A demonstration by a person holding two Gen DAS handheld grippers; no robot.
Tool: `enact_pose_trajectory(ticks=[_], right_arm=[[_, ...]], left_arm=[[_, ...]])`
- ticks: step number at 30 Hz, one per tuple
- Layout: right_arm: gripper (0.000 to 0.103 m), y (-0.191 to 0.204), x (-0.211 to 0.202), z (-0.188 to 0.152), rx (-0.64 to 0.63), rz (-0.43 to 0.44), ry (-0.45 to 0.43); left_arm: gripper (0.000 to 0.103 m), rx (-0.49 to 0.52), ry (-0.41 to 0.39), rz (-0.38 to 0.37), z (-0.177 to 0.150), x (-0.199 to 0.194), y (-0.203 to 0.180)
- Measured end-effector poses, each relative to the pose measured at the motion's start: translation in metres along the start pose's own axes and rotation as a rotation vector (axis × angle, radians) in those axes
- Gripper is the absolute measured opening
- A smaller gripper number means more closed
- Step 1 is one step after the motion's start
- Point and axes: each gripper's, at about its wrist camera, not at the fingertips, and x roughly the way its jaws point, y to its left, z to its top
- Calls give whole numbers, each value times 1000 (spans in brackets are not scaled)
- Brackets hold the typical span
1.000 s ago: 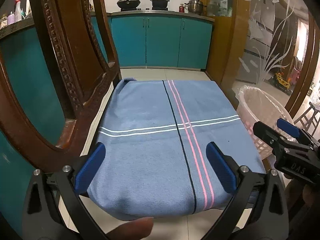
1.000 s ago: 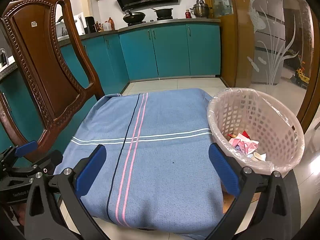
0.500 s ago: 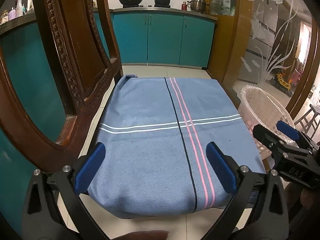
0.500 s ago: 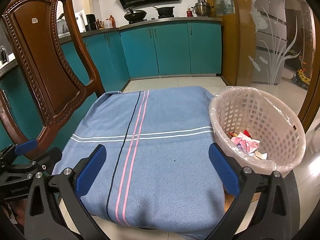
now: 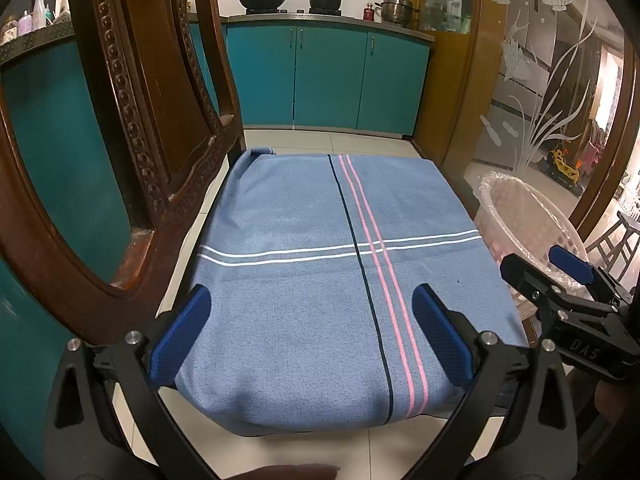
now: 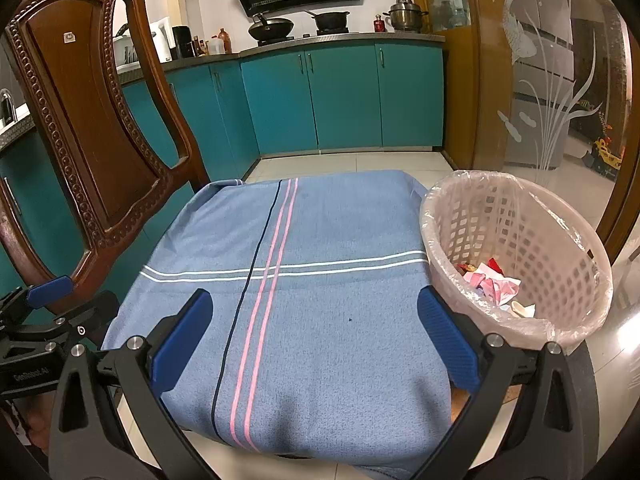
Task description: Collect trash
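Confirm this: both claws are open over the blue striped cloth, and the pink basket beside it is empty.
Not empty. The right wrist view shows crumpled wrappers in the pink basket. Both the left claw and right claw are open over the blue striped cloth.

Dim, warm indoor light from overhead; both views are sharp at centre. Fisheye distortion bends the chair back [image 6: 92,128] and glass door [image 5: 532,60] toward dark vignetted corners. Soft shadows fall on the blue cloth [image 6: 304,320] near its front edge.
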Motion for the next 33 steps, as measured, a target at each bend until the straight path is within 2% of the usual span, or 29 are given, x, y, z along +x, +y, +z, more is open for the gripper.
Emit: enact_pose_trajectory(ticks=[27, 33], right_arm=[[100, 8, 2, -5, -21, -11, 7], [100, 20, -13, -25, -17, -21, -5]], left_arm=[[100, 21, -12, -3, -2, -8, -3], [100, 10, -31, -16, -2, -21, 2]])
